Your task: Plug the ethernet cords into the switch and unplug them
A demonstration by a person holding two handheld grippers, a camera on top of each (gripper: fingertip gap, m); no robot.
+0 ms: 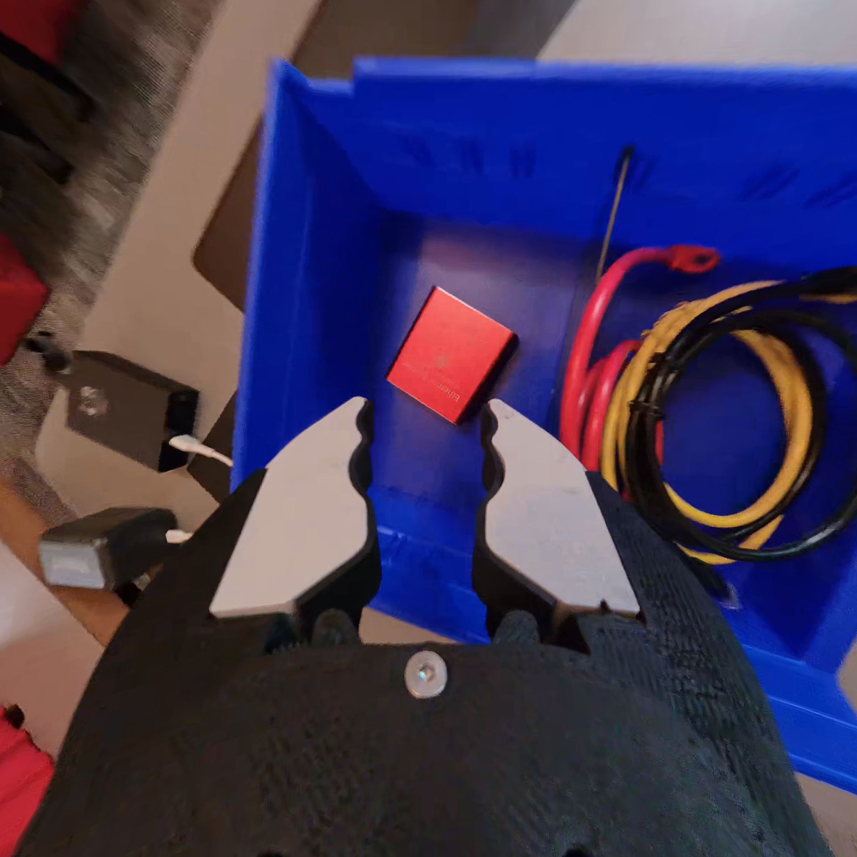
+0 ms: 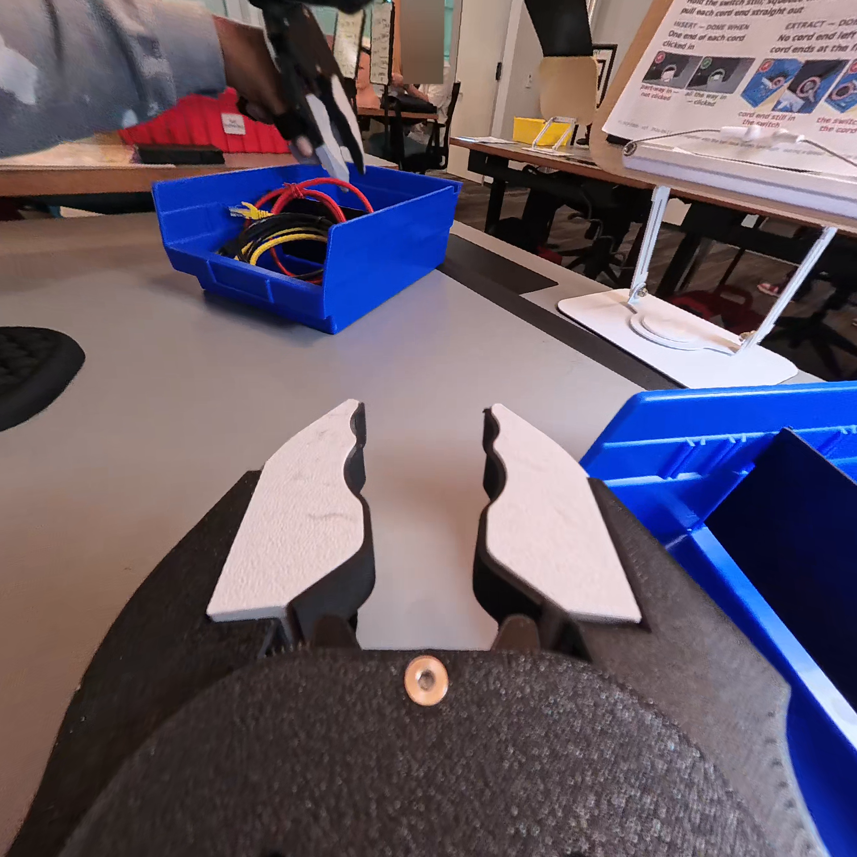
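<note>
A small red switch (image 1: 450, 354) lies flat on the floor of a blue bin (image 1: 324, 241), in its left compartment. Coiled red, yellow and black cords (image 1: 695, 417) lie in the right compartment beyond a divider. My left gripper (image 1: 424, 410) is open and empty, above the bin, fingertips just short of the switch. In the right wrist view the same bin (image 2: 385, 259) stands at the far side of the grey table with the cords (image 2: 287, 236) inside and the left gripper (image 2: 341, 162) over it. My right gripper (image 2: 424, 412) is open and empty, low over the table.
A second blue bin (image 2: 723, 487) stands close at the right gripper's right. A white stand (image 2: 672, 338) holding an instruction sheet is at the table's right edge. A black round pad (image 2: 32, 366) lies at the left. Black adapters (image 1: 125, 408) lie left of the bin.
</note>
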